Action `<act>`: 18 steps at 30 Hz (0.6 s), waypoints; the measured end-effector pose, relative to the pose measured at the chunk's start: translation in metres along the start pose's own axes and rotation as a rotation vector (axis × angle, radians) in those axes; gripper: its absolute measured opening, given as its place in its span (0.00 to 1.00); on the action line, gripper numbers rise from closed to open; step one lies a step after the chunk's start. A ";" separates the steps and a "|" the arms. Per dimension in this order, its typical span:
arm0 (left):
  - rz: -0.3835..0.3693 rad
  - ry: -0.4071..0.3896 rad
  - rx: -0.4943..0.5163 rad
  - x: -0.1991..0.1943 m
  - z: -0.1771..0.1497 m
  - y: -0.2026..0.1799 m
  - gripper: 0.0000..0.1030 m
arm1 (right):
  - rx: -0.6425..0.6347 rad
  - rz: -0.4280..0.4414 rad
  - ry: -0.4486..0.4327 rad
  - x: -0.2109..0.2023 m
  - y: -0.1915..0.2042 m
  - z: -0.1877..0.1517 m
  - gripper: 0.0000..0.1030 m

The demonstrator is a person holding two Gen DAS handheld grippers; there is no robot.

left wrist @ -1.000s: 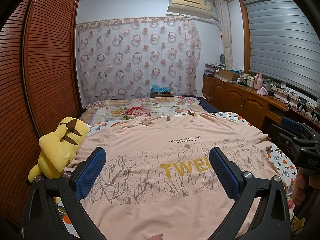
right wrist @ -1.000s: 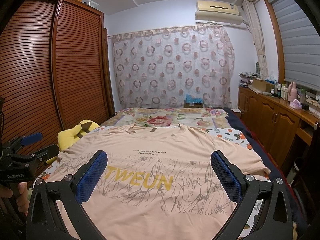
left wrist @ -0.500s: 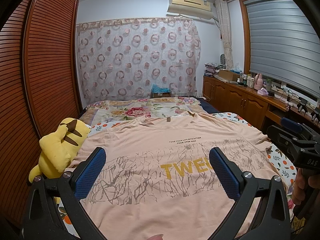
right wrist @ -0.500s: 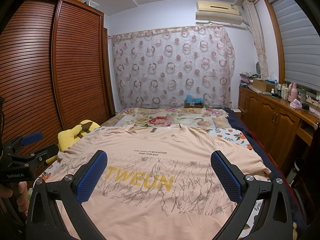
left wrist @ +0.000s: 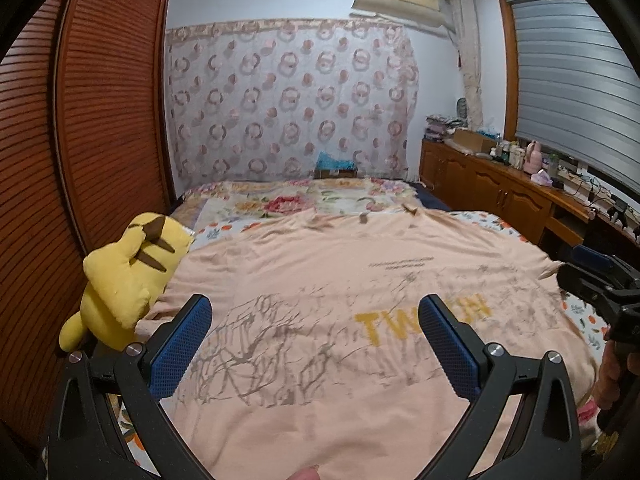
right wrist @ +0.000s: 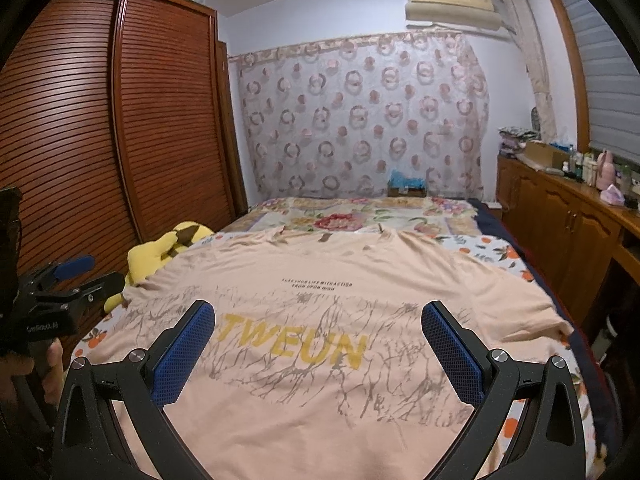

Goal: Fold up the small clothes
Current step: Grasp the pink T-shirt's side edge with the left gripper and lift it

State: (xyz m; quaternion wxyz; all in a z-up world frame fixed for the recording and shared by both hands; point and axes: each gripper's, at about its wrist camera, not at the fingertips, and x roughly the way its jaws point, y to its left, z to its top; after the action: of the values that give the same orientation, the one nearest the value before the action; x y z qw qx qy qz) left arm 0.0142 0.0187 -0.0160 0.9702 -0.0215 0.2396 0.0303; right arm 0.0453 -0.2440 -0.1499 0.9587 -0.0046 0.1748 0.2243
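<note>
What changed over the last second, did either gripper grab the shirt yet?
No grab. The left gripper has swung slightly left, so the yellow plush toy sits further into its view and the picture is motion-blurred. The right gripper has barely moved. Both stay open above the peach T-shirt, which lies flat and unfolded on the bed as before.

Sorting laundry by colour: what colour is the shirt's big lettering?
Yellow lettering on a peach shirt; clearest in the right wrist view.
</note>
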 end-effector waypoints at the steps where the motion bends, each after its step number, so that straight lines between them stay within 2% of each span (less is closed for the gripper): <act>1: 0.003 0.009 -0.002 0.003 -0.001 0.004 1.00 | -0.002 0.002 0.006 0.004 -0.002 0.002 1.00; 13: 0.021 0.099 -0.020 0.035 -0.015 0.058 1.00 | -0.036 0.026 0.087 0.037 -0.006 0.014 1.00; 18: 0.015 0.140 -0.010 0.047 -0.017 0.078 1.00 | -0.037 0.047 0.153 0.056 -0.009 0.013 1.00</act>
State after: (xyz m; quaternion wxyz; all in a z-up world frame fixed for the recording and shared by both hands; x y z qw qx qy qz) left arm 0.0425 0.0978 -0.0552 0.9507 -0.0266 0.3068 0.0374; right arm 0.1005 -0.2270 -0.1569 0.9368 -0.0355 0.2434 0.2488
